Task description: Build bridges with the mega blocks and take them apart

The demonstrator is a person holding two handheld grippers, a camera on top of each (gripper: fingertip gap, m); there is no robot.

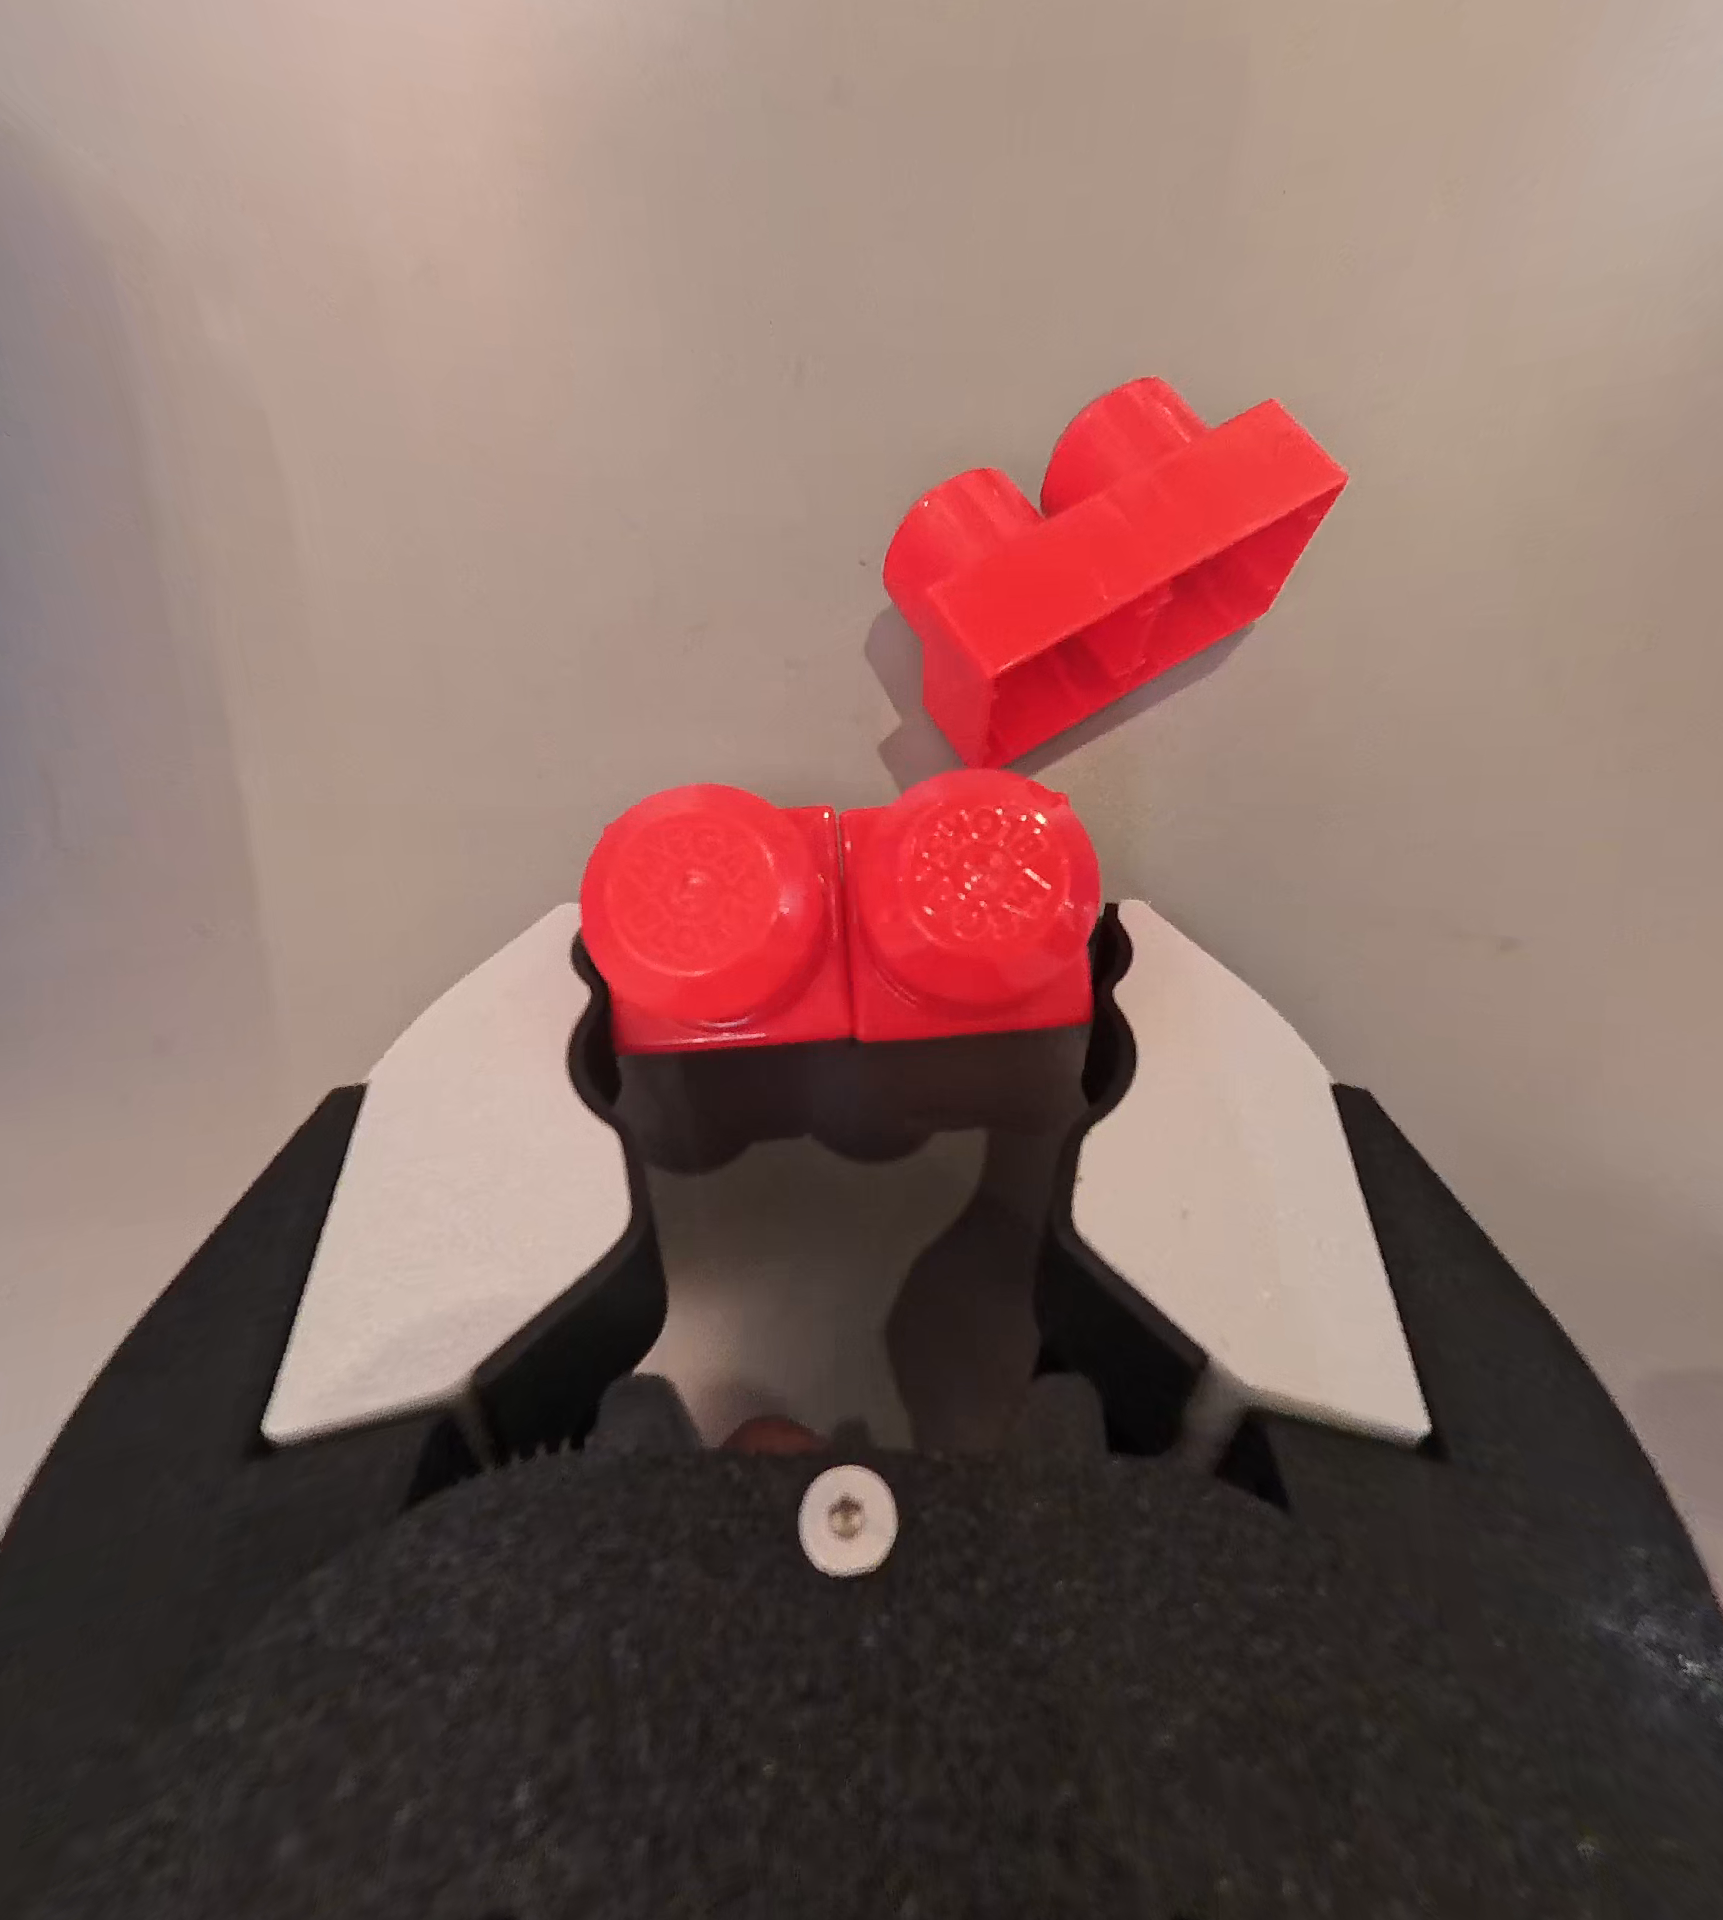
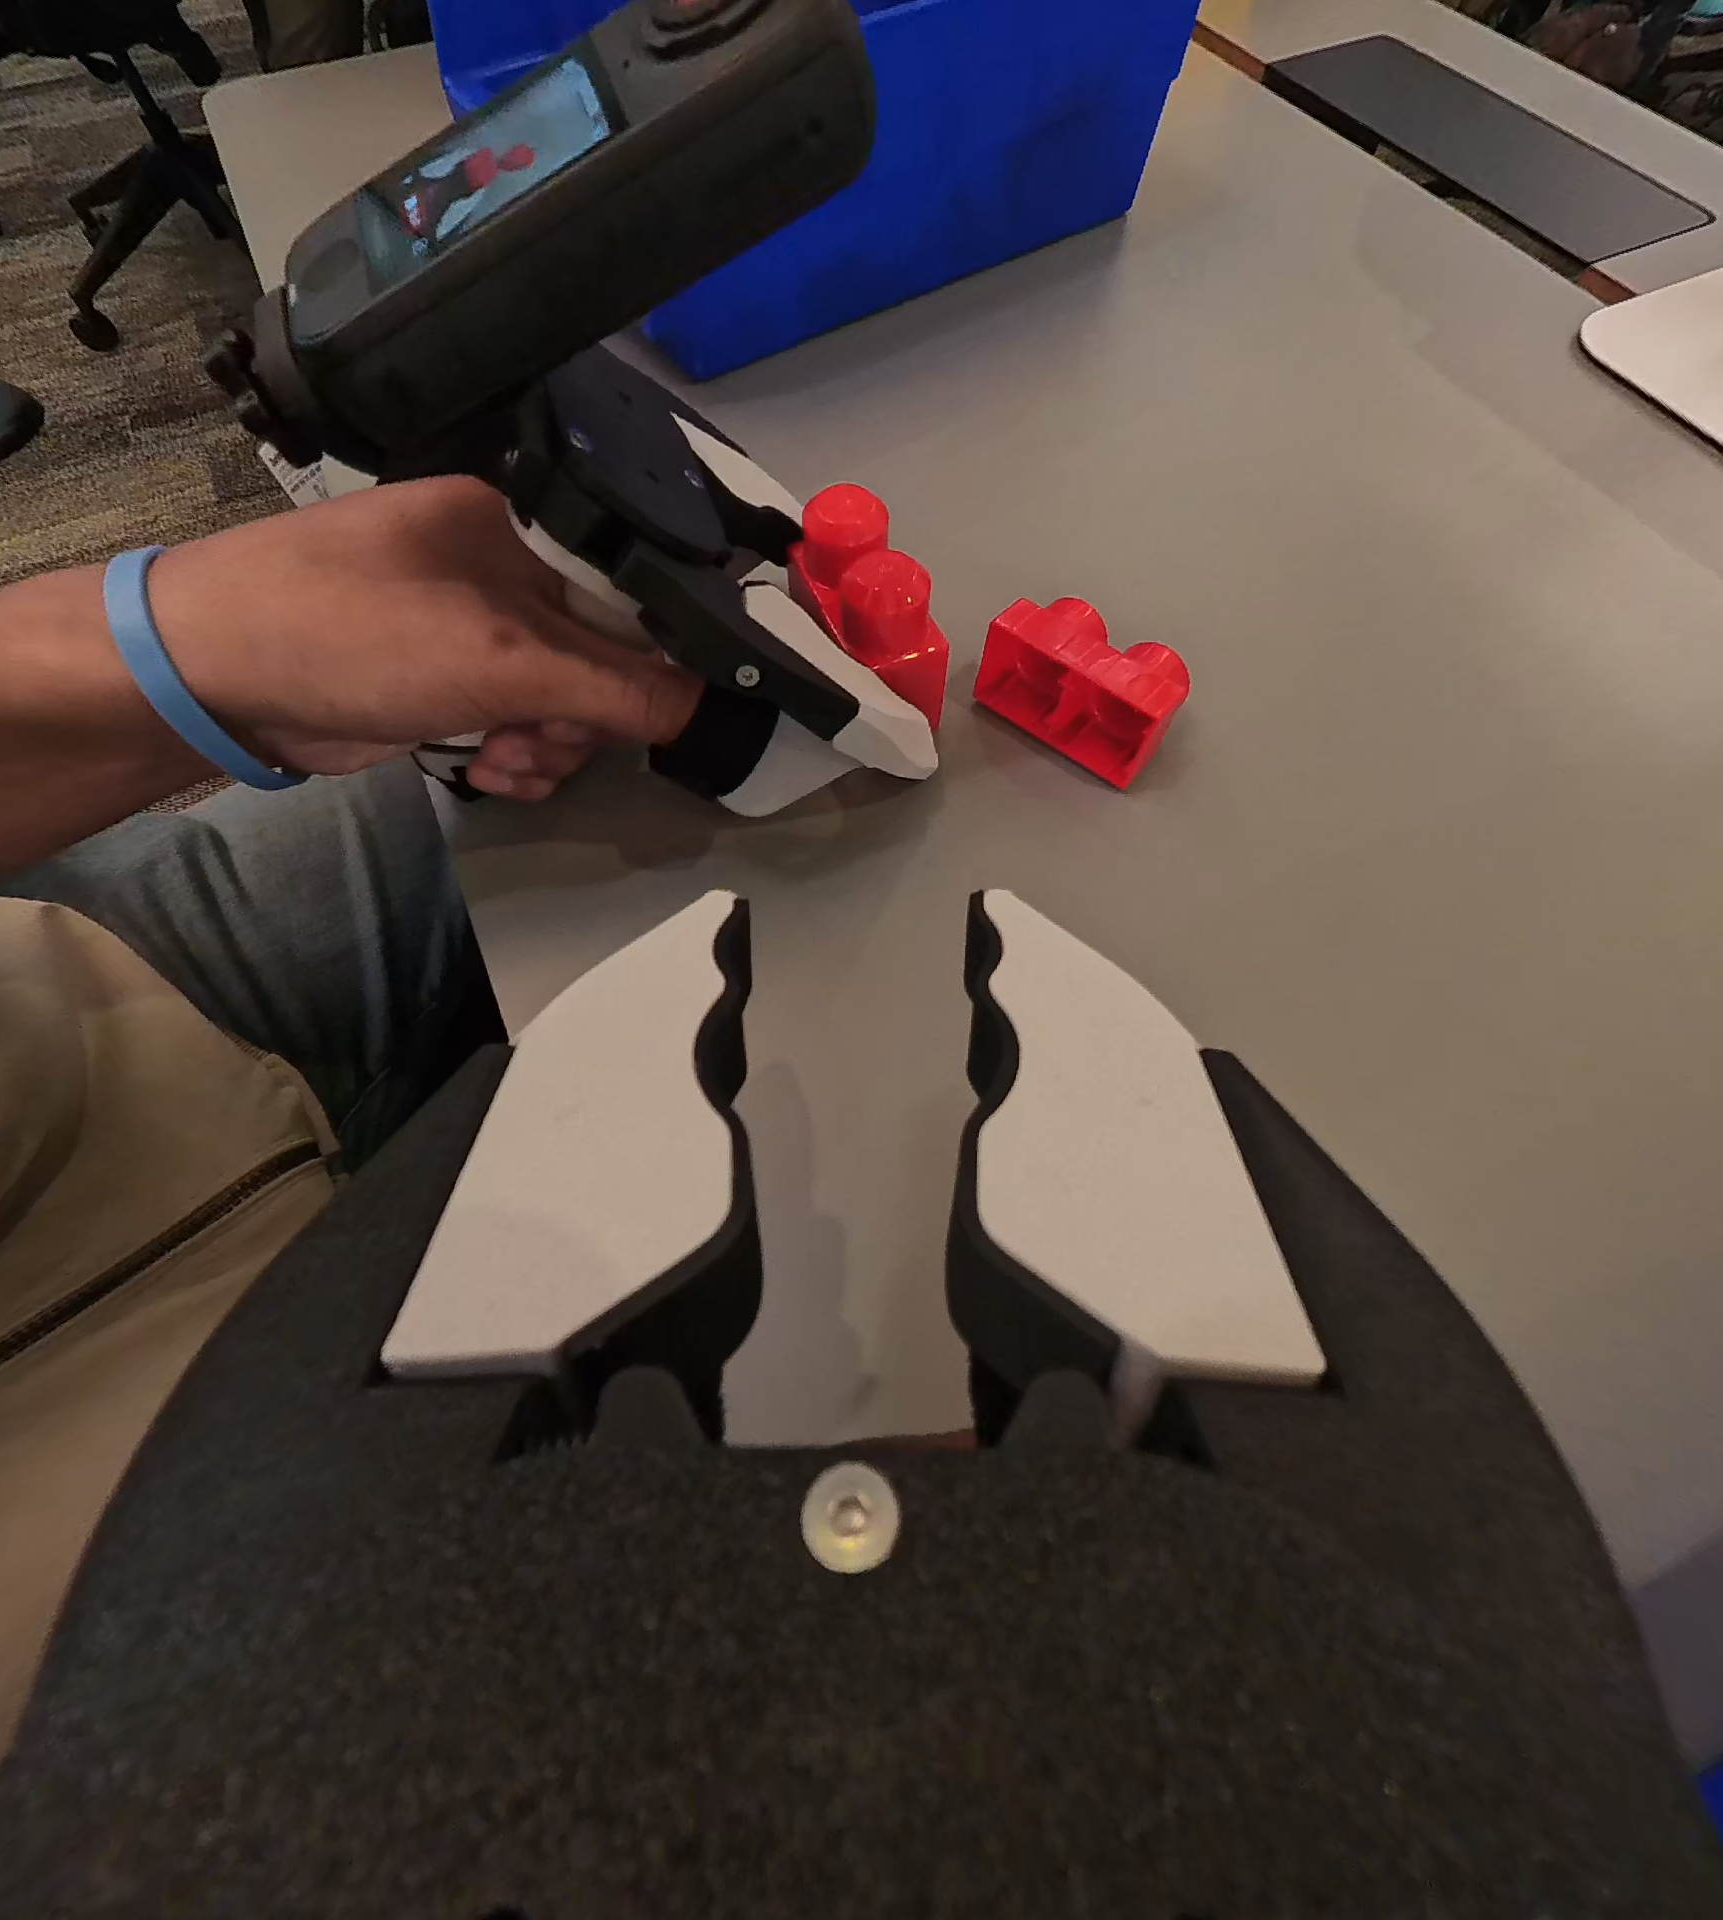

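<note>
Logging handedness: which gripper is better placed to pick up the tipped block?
Right, probably. The right gripper is open and empty, facing the tipped block; the left gripper is shut on two single blocks.

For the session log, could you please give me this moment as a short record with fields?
left tool: shut on the two single red blocks, studs up, side by side
lying red block: on its side on the grey table, hollow underside showing, apart from the held blocks
right tool: open, empty, short of the blocks
blue bin: at the table's far side
</note>
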